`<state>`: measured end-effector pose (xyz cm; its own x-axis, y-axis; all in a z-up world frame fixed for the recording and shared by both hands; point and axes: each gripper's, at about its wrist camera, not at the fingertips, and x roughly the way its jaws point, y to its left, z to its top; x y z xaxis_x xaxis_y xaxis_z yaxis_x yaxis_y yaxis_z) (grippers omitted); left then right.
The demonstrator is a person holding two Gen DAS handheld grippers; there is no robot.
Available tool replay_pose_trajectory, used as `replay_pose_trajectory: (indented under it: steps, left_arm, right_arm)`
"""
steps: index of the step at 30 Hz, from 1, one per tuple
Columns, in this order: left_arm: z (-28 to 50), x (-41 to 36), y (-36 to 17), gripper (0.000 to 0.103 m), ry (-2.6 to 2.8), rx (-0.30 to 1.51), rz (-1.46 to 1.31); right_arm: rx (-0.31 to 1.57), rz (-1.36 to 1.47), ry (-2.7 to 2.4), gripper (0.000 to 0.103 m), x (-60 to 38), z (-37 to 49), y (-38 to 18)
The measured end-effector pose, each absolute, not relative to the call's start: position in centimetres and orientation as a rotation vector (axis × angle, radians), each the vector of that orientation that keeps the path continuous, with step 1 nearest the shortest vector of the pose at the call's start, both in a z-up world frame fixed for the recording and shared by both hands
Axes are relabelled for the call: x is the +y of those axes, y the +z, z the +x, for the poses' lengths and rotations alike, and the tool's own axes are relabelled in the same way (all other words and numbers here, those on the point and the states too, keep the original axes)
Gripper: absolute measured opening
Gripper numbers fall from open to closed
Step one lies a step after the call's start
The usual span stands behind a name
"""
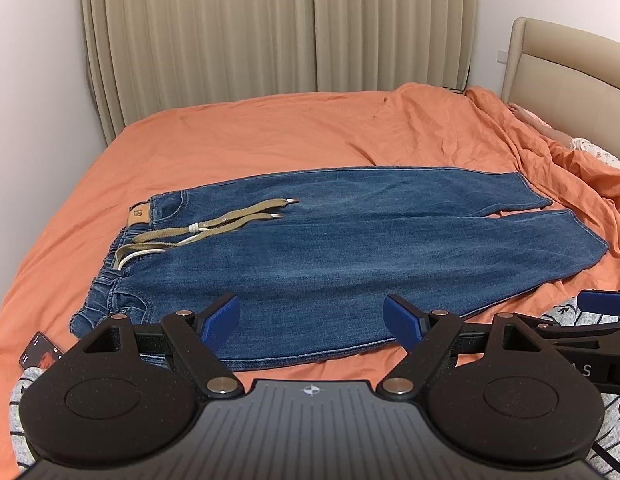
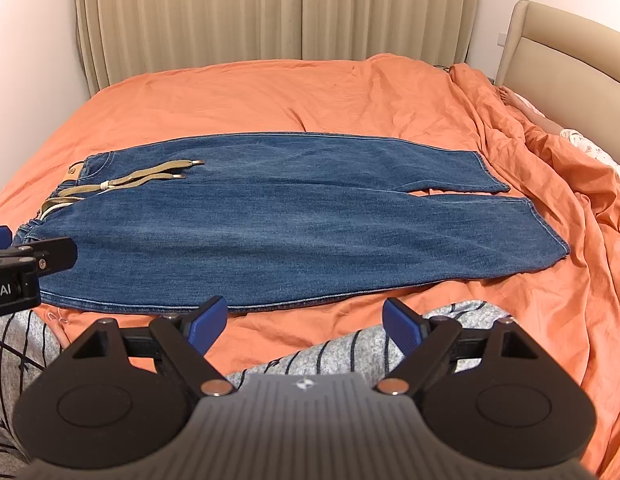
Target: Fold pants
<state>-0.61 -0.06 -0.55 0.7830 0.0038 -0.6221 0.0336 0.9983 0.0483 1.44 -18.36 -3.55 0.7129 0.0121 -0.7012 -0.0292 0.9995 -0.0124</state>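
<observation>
ideally, both the left gripper and right gripper, jaws apart, needed to pinch the pants ahead at the near edge.

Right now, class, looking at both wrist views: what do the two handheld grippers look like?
Both match: the left gripper and right gripper have matte black bodies with two round discs, silver pivot pins, a ribbed grey centre plate bearing a small compass-like mark, and ridged blue pads on the jaws. White lettering marks their sides.

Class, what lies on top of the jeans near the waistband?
A tan drawstring with a white cord lies across the jeans. The denim beneath it is hidden.
</observation>
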Motion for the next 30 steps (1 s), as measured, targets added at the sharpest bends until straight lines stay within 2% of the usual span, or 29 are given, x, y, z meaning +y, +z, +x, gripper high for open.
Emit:
replay_pose_trajectory:
  steps: [21, 30]
  left_arm:
    - [-0.6, -0.1, -0.7, 0.095, -0.022, 0.687, 0.075]
    - [2.8, 3.7, -0.5, 0.094, -0.01, 0.715, 0.096]
  right_arm:
    - [0.783, -0.029, 0.021, 0.081, -18.5, 1.5, -3.6]
    - [0.749, -0.024, 0.05, 0.081, -21.1, 3.9, -4.3]
